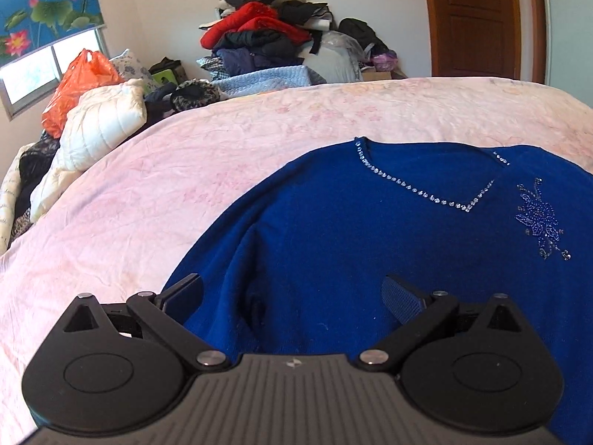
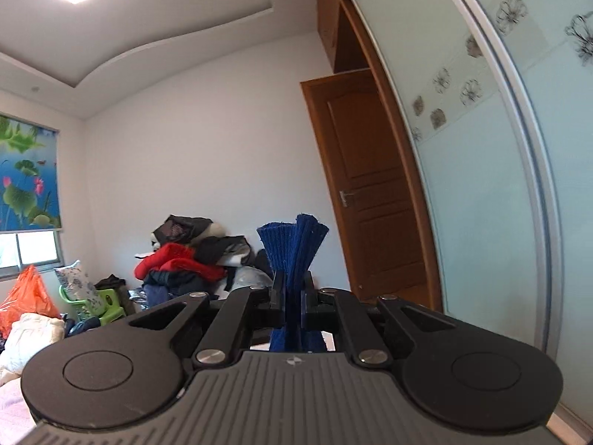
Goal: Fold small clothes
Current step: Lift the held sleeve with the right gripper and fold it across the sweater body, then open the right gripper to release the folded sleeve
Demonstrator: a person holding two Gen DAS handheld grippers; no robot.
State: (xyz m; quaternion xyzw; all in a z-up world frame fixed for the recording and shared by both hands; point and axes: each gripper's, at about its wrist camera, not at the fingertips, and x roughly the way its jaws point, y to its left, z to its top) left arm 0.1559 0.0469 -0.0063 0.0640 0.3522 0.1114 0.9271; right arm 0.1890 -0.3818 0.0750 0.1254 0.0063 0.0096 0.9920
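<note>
Blue sweater (image 1: 370,230) lies spread on the bed (image 1: 222,141), front up, V-neckline with rhinestone trim pointing toward the far edge; beaded flower motif on the side toward the bed's right edge. Left gripper (image 1: 292,296) released, jaws spread wide, hovering low over the sweater's near part, fingers apart from the fabric as far as can be told. Pink bedsheet bare to the left of the sweater and beyond the neckline up to the far edge. Bedding and an orange bag (image 1: 79,85) crowd the far-left corner; clothes pile (image 1: 267,40) stands beyond the far edge. Right gripper (image 2: 292,296) clenched on a bunched ribbed edge of the sweater (image 2: 292,252), raised and tilted upward toward wall, wooden door (image 2: 374,193) and frosted sliding panel (image 2: 500,185); fabric fans out above the fingertips.
</note>
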